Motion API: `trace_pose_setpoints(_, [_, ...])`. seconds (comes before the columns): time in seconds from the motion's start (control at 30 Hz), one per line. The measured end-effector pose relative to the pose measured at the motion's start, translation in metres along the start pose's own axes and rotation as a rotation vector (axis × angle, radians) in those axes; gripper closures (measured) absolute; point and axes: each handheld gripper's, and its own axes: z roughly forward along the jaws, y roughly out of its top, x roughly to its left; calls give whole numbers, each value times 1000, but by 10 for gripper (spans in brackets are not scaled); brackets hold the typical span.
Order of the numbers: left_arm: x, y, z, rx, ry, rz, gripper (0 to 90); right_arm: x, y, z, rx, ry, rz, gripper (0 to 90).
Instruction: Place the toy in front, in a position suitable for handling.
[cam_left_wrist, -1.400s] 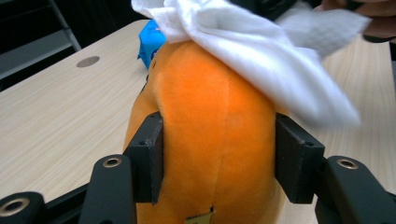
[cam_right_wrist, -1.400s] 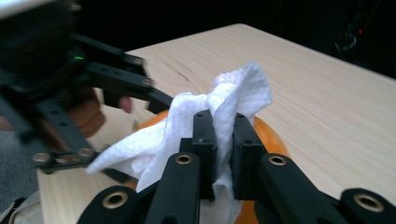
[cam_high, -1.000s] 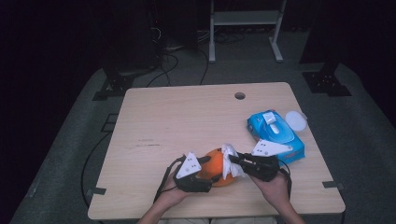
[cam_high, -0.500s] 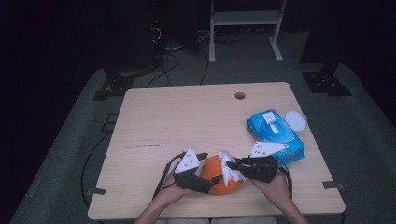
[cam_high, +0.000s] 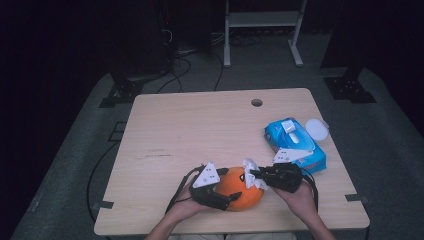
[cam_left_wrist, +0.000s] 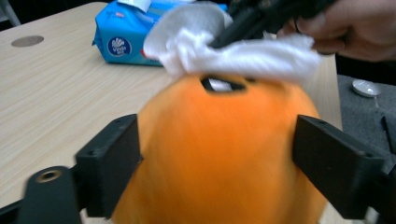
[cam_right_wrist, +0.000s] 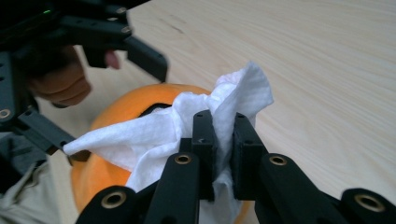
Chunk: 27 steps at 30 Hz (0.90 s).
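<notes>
While bracketing the orange ball (cam_left_wrist: 219, 154) at the table's (cam_high: 200, 130) near edge with left gripper (cam_high: 220, 196) jaws just widening, barely touching; pinching the white wipe (cam_right_wrist: 187, 126) in the tightly closed right gripper (cam_right_wrist: 219, 135); risking the ball rolling away under wiping pressure.

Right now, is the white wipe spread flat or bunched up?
Bunched up. The white wipe is crumpled into folds, pinched between the jaws of the right hand-held gripper, and rests on the round orange plush toy.

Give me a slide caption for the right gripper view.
Right tongs pinch a white wipe over the orange plush toy on the table.
</notes>
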Motion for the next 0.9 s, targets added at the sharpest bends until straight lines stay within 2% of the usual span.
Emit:
trace_pose_setpoints(0.1, [0, 3, 5, 18, -18, 24, 105, 2, 0, -1, -9, 34, -26, 814])
trace_pose_setpoints(0.17, [1, 5, 9, 31, -50, 16, 96, 0, -3, -2, -15, 60, -24, 815])
trace_pose_setpoints(0.27, [0, 9, 16, 49, -88, 38, 98, -4, -9, -7, -14, 83, -9, 815])
trace_pose_setpoints(0.4, [-3, 11, 23, 78, -110, 50, 175, -8, -15, -12, -5, 94, 0, 815])
trace_pose_setpoints(0.47, [-5, 9, 26, 103, -102, 68, 254, -10, -19, -13, -1, 93, 6, 814])
trace_pose_setpoints(0.57, [-8, 10, 27, 140, -64, 78, 375, -12, -21, -15, 0, 81, 15, 813])
trace_pose_setpoints(0.67, [-12, 13, 27, 164, -24, 102, 424, -14, -21, -18, -12, 73, 23, 811])
trace_pose_setpoints(0.83, [-19, 14, 24, 148, 16, 143, 529, -17, -23, -26, -39, 57, 28, 809])
trace_pose_setpoints(0.9, [-19, 12, 22, 126, 24, 138, 554, -20, -23, -30, -46, 47, 36, 809])
